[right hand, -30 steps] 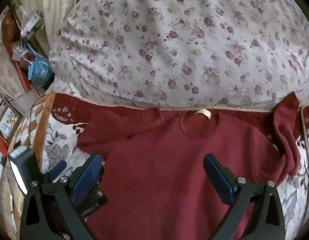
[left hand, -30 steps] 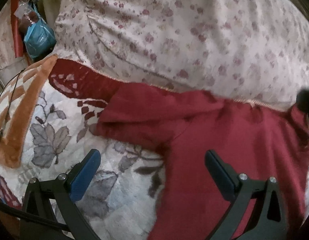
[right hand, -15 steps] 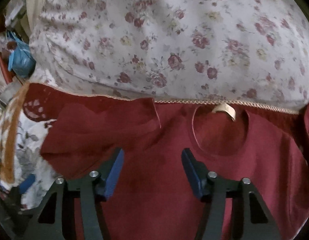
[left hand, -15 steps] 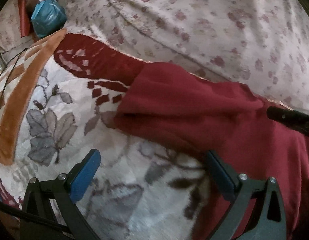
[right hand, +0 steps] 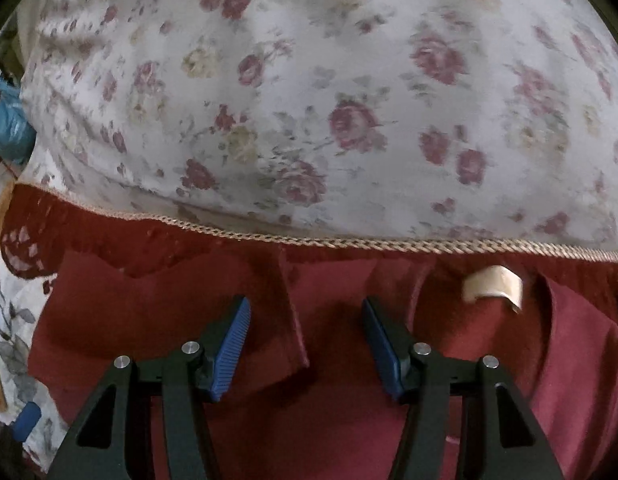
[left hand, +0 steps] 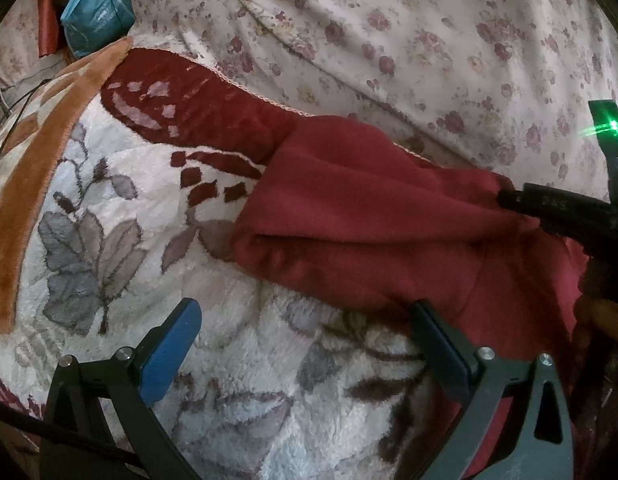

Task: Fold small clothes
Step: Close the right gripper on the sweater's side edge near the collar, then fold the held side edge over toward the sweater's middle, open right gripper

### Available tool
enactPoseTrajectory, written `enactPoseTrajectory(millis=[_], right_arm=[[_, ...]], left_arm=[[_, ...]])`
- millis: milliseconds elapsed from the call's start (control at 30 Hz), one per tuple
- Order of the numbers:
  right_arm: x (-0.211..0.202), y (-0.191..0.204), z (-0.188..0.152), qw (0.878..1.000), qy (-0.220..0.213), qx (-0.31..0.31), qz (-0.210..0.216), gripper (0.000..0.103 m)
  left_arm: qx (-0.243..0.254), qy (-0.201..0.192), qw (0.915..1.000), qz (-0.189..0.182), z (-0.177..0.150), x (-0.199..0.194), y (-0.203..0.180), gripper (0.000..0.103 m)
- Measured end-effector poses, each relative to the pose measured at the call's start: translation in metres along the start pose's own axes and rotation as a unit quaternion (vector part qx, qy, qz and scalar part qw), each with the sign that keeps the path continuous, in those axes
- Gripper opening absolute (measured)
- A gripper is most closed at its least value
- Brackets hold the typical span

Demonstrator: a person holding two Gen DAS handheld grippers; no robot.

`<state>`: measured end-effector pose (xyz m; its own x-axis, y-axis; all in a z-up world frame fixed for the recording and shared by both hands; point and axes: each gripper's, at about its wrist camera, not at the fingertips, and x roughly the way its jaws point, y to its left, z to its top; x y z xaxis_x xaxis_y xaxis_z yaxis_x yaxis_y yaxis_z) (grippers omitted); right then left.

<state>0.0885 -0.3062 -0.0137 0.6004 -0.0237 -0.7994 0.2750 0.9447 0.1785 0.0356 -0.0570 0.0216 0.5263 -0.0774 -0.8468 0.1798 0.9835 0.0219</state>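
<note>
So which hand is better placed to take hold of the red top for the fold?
Probably the right: the right gripper straddles the red top's shoulder seam, half open. The left gripper hovers over blanket.

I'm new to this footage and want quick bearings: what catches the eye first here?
The dark red top spread flat on the patterned blanket, its tan neck label near the far edge. Behind it rises a big floral pillow. The right gripper sits low over the shoulder, jaws partly open, while the left gripper hangs wide open by the sleeve.
</note>
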Motion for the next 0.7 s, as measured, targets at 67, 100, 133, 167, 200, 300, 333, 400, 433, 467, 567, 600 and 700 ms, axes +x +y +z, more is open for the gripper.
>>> enactPoseTrajectory(millis=[67,100,133,167,200,300,333,400,433,467,567,600,700], right_arm=[[0.005,0.002,0.001,1.0,-0.004,-0.008,0.015,0.051],[0.008,0.004,0.002,1.0,-0.001,-0.011,0.022,0.042],[0.01,0.005,0.002,1.0,0.001,-0.014,0.027,0.033],[0.011,0.006,0.003,0.999,0.001,-0.018,0.03,0.028],[0.011,0.008,0.004,0.999,0.0,-0.022,0.028,0.021],[0.001,0.013,0.006,0.999,-0.01,-0.038,0.023,0.009],[-0.005,0.014,0.007,0.999,-0.015,-0.04,0.028,0.009],[-0.026,0.011,0.01,0.998,-0.033,-0.033,0.044,0.009],[-0.035,0.009,0.011,0.997,-0.041,-0.03,0.051,0.009],[-0.048,0.008,0.012,0.996,-0.051,-0.027,0.06,0.009],[-0.087,0.008,0.012,0.993,-0.081,-0.027,0.082,0.009],[-0.099,0.007,0.011,0.992,-0.088,-0.027,0.088,0.009],[-0.134,0.009,0.005,0.988,-0.11,-0.033,0.105,0.004]], left_arm=[[-0.002,0.002,1.0,0.002,0.0,0.002,0.001,0.103],[-0.004,0.003,1.0,0.002,0.0,0.003,0.001,0.103],[-0.005,0.004,1.0,0.001,0.0,0.004,0.002,0.103],[-0.007,0.004,1.0,0.001,0.001,0.004,0.003,0.103],[-0.008,0.004,1.0,0.002,0.001,0.005,0.004,0.103],[-0.017,-0.001,0.9998,0.007,0.006,0.004,0.012,0.103],[-0.025,-0.003,0.9996,0.01,0.007,0.003,0.017,0.103],[-0.052,-0.007,0.9985,0.017,0.011,0.002,0.032,0.103],[-0.064,-0.005,0.9977,0.021,0.012,0.003,0.037,0.103],[-0.08,0.0,0.9964,0.028,0.012,0.005,0.045,0.103],[-0.101,0.016,0.9943,0.028,0.01,0.012,0.053,0.103],[-0.1,0.018,0.9944,0.028,0.01,0.014,0.052,0.103],[-0.079,0.017,0.9957,0.045,0.01,0.015,0.045,0.103]])
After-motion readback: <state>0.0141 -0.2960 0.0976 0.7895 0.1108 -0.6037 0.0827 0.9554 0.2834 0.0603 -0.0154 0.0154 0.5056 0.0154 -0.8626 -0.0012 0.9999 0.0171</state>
